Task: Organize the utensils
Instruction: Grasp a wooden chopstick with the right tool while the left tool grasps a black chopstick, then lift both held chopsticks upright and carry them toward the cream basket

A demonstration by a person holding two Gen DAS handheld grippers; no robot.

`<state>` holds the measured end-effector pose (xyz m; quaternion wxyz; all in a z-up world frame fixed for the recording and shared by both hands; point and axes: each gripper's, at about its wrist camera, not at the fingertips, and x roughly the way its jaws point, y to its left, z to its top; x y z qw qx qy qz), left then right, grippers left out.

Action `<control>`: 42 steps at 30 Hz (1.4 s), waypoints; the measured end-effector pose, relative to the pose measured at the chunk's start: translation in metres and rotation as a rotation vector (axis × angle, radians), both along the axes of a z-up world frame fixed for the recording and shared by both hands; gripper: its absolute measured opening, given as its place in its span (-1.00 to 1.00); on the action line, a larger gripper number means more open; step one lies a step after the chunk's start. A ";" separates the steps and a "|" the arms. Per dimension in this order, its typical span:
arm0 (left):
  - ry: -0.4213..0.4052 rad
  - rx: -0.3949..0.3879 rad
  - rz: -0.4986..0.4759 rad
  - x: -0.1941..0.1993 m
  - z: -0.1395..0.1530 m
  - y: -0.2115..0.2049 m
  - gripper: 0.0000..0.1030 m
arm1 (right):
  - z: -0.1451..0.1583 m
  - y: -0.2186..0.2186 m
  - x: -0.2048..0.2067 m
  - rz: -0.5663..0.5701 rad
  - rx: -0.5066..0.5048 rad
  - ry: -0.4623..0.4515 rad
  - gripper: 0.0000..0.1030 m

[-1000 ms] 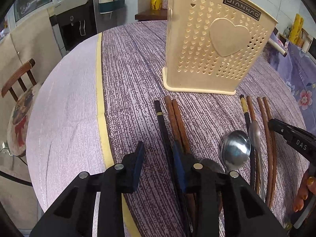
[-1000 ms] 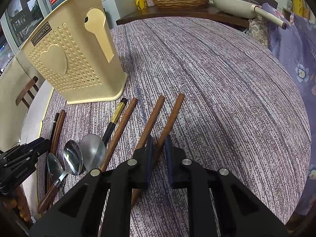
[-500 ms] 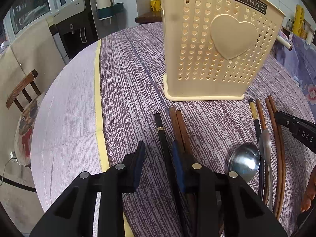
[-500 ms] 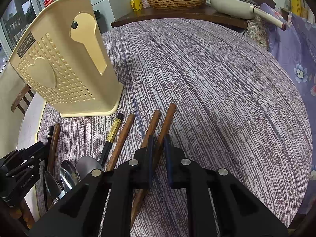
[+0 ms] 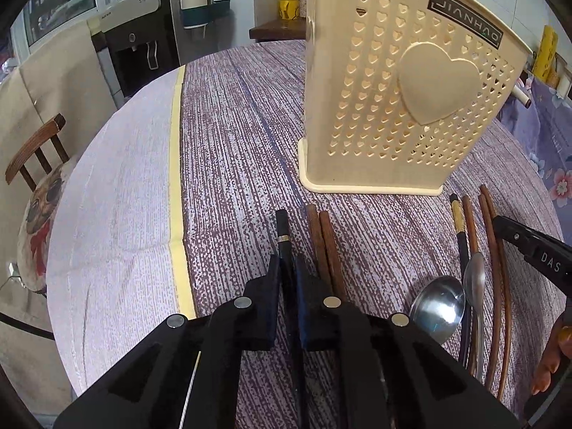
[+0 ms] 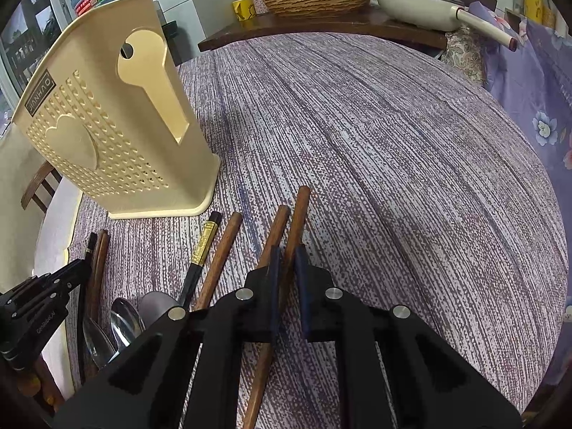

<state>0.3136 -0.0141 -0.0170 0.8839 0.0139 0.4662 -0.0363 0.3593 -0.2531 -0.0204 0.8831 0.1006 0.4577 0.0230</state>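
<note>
Black chopstick (image 5: 283, 234) pinched in our left hand-held gripper (image 5: 289, 268), brown chopstick (image 6: 296, 214) clamped in our right hand-held gripper (image 6: 285, 261), cream utensil holder (image 5: 400, 107) at one o'clock on desk (image 5: 228, 143).

**Hidden and cut-off parts**

The black chopstick (image 5: 282, 228) vanishes between the left gripper's (image 5: 287, 268) fingers, its lower length covered by the frame. Two brown chopsticks (image 5: 323, 236) slip behind the same gripper. In the right wrist view, the spoons (image 6: 121, 321) are half covered by gripper bodies. The cream utensil holder (image 5: 393, 107) is cut off at the top edge, its inside unseen.
</note>
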 end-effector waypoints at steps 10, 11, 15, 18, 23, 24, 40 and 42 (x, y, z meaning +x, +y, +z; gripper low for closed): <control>-0.089 -0.075 -0.016 -0.002 0.021 0.010 -0.84 | 0.022 -0.024 -0.013 0.017 0.157 -0.107 -0.85; -0.108 -0.083 -0.020 -0.004 0.027 0.010 -0.84 | 0.027 -0.026 -0.015 0.021 0.172 -0.122 -0.85; -0.193 -0.145 -0.049 -0.013 0.058 0.018 -0.84 | 0.057 -0.034 -0.031 0.074 0.214 -0.221 -0.85; -0.260 -0.164 -0.062 -0.023 0.081 0.024 -0.84 | 0.084 -0.039 -0.045 0.119 0.228 -0.293 -0.85; -0.333 -0.187 -0.088 -0.044 0.110 0.029 -0.85 | 0.119 -0.051 -0.064 0.168 0.245 -0.363 -0.86; -0.343 -0.189 -0.092 -0.046 0.115 0.030 -0.85 | 0.124 -0.053 -0.068 0.177 0.249 -0.370 -0.86; -0.431 -0.173 -0.153 -0.081 0.157 0.036 -0.85 | 0.167 -0.043 -0.092 0.290 0.223 -0.445 -0.87; -0.445 -0.188 -0.155 -0.081 0.168 0.038 -0.85 | 0.178 -0.039 -0.091 0.302 0.218 -0.464 -0.87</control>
